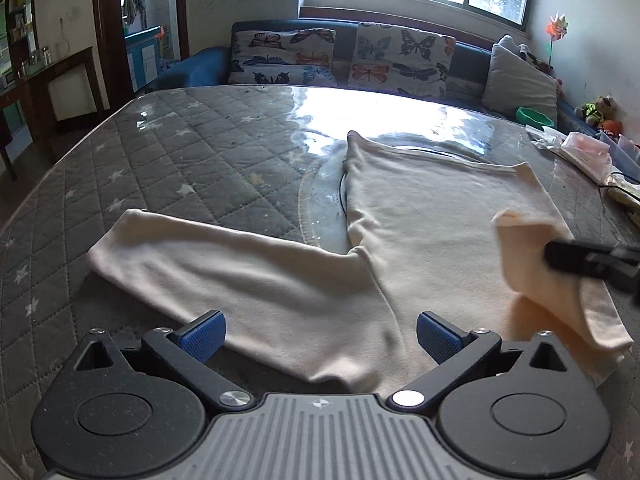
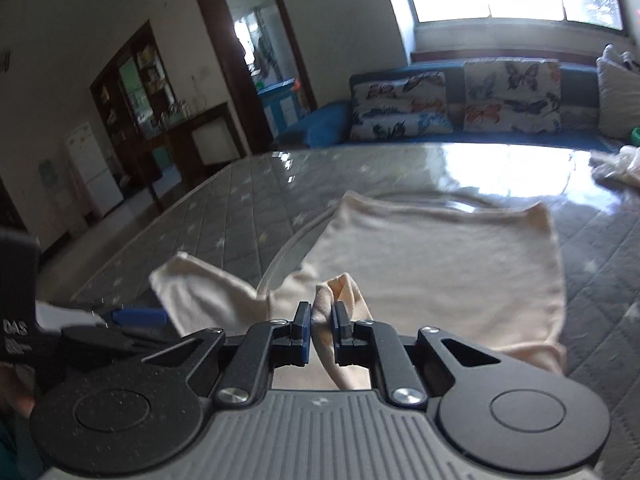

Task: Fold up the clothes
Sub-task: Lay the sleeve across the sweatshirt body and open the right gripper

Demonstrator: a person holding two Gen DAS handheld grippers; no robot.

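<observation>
A cream long-sleeved top (image 1: 436, 224) lies flat on the grey quilted table (image 1: 160, 168), its left sleeve (image 1: 224, 268) stretched out to the left. My left gripper (image 1: 320, 340) is open and empty, its blue pads just above the near shoulder of the top. My right gripper (image 2: 322, 330) is shut on the right sleeve (image 2: 340, 300) and holds it lifted above the body of the top (image 2: 432, 256). In the left wrist view the right gripper (image 1: 576, 260) comes in from the right with the raised sleeve (image 1: 524, 248).
A blue sofa (image 1: 468, 56) with butterfly cushions (image 1: 400, 56) runs behind the table under the window. Bags and papers (image 1: 584, 152) sit at the table's right edge, with a green bowl (image 1: 534, 117) beyond. A dark cabinet (image 2: 136, 92) and doorway stand to the left.
</observation>
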